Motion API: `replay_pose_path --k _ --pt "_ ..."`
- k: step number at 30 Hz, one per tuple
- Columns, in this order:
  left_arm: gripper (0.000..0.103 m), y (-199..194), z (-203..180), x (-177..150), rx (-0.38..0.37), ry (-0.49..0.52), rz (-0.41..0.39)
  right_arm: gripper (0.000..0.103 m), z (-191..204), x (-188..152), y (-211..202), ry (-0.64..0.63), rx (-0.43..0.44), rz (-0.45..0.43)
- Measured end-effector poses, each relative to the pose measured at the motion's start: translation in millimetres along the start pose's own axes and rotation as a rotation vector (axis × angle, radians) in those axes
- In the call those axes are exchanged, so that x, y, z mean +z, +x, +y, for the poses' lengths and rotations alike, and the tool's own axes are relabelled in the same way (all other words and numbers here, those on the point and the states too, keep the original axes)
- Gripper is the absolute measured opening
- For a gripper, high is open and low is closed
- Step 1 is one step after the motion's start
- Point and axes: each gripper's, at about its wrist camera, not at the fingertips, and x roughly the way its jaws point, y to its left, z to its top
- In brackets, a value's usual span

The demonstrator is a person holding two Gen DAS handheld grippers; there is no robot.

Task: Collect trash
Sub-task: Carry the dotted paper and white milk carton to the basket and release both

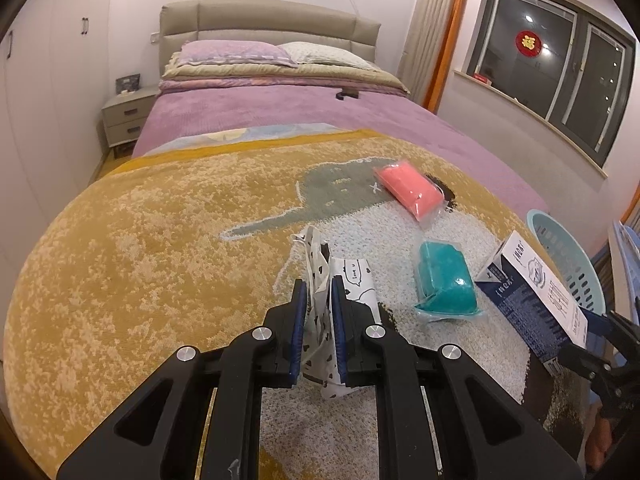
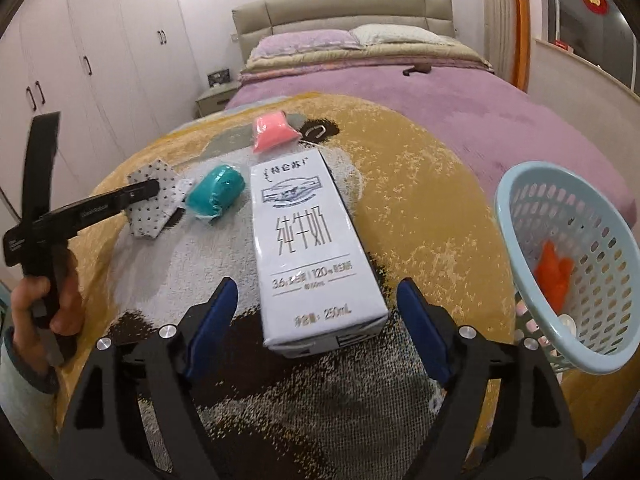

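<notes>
My left gripper (image 1: 318,284) is shut on a white wrapper with black print (image 1: 358,282), lifting one end of it off the yellow blanket (image 1: 140,240). The right wrist view shows that wrapper (image 2: 154,204) at the left, with the left gripper (image 2: 152,190) on it. A white milk carton (image 2: 308,240) lies flat on the blanket. My right gripper (image 2: 316,286) stands open around its near end, a gap on each side. Beyond lie a teal packet (image 2: 218,190) and a pink packet (image 2: 274,130). The left wrist view also shows the carton (image 1: 532,300).
A light blue basket (image 2: 528,168) sits at the bed's right edge with an orange item (image 2: 554,272) inside. A hand (image 2: 44,300) holds the left gripper's handle. Further off are the purple bedspread (image 1: 280,112), pillows, a nightstand (image 1: 124,120) and wardrobe doors at the left.
</notes>
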Motion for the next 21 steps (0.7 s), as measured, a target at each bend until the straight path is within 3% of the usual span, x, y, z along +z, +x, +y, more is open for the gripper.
replay_pose_path --k 2,6,8,9,11,21 --pt "0.011 0.0 2.5 1.1 -0.014 -0.012 0.008 0.078 2.0 5.0 9.8 -0.008 -0.035 0.04" --pt "0.009 -1.5 8.8 -2.0 -0.037 -0.053 0.039 0.077 3.9 14.5 20.3 -0.015 -0.02 0.074" --pt "0.007 -7.9 9.0 -5.7 -0.033 -0.067 0.036 0.068 6.0 19.3 21.9 -0.03 -0.01 0.078" --pt "0.007 -11.9 8.7 -6.6 -0.04 -0.072 0.029 0.057 8.0 21.3 24.1 -0.044 -0.012 0.092" --pt "0.007 -22.3 5.4 -6.7 -0.061 -0.075 0.01 0.056 9.9 23.5 25.4 -0.056 -0.016 0.095" --pt "0.005 -62.5 -49.8 19.2 -0.122 0.018 -0.101 0.053 -7.4 35.1 -21.1 -0.03 -0.016 -0.058"
